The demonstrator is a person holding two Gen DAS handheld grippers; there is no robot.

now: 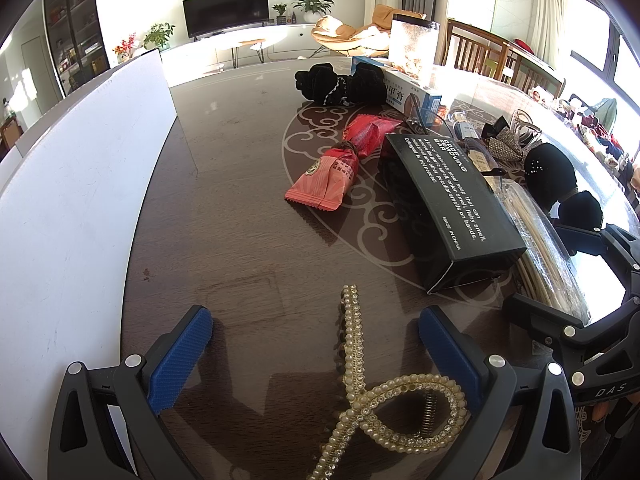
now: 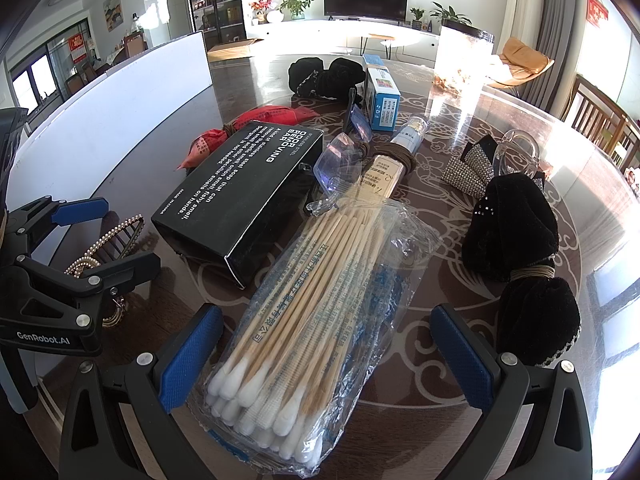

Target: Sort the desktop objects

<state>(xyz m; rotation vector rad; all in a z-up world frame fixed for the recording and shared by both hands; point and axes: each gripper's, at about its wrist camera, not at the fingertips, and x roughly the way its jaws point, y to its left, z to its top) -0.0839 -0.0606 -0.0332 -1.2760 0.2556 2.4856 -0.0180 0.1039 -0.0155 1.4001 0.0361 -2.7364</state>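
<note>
pearl hair clip (image 1: 354,364) w/ gold looped end lies btwn open left tongs (image 1: 316,344).

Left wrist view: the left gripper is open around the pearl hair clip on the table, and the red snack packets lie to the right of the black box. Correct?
Not quite. The left wrist view shows the red snack packets to the left of the black box, not the right. The rest holds: the left gripper is open around the pearl hair clip on the table.

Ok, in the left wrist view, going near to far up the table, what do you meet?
Pearl hair clip between the open fingers, then black box, pink snack packets, black velvet bow, clear container.
</note>
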